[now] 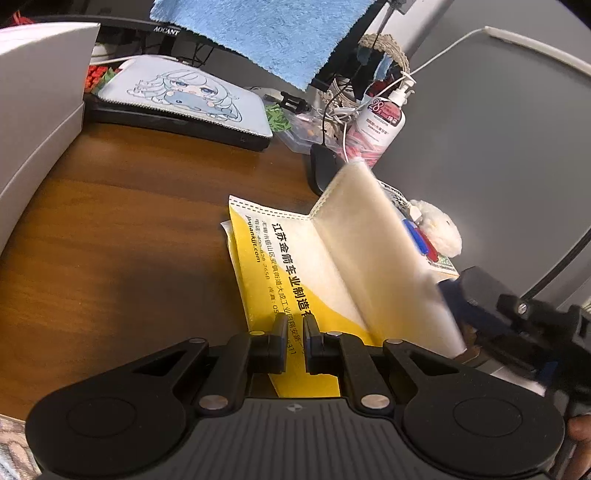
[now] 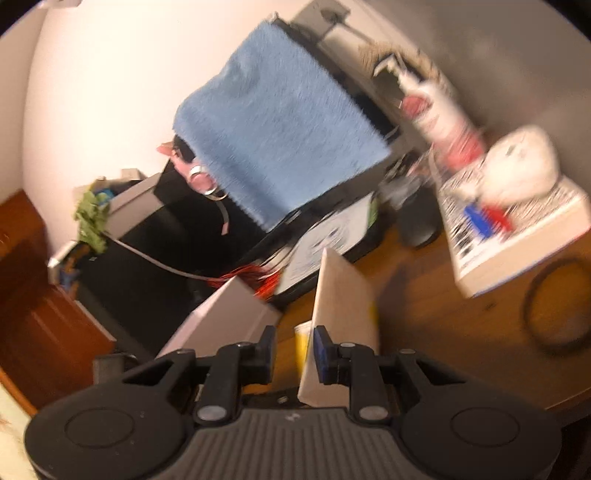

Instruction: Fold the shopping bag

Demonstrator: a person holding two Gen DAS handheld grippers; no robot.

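Cluttered wooden surface (image 1: 129, 229). Left gripper (image 1: 295, 325) fingers nearly shut, pinning yellow-and-white fabric shopping bag (image 1: 295, 266); right gripper (image 2: 293, 338) fingers narrow, flap loose between them, may spring back.

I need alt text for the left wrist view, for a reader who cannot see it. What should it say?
A yellow and white shopping bag lies on a wooden desk, its right half lifted up as a cream flap. The left hand-held gripper, jaws nearly closed, sits low over the bag's near edge. Behind are a blue towel, a cartoon-printed pouch and a pump bottle.
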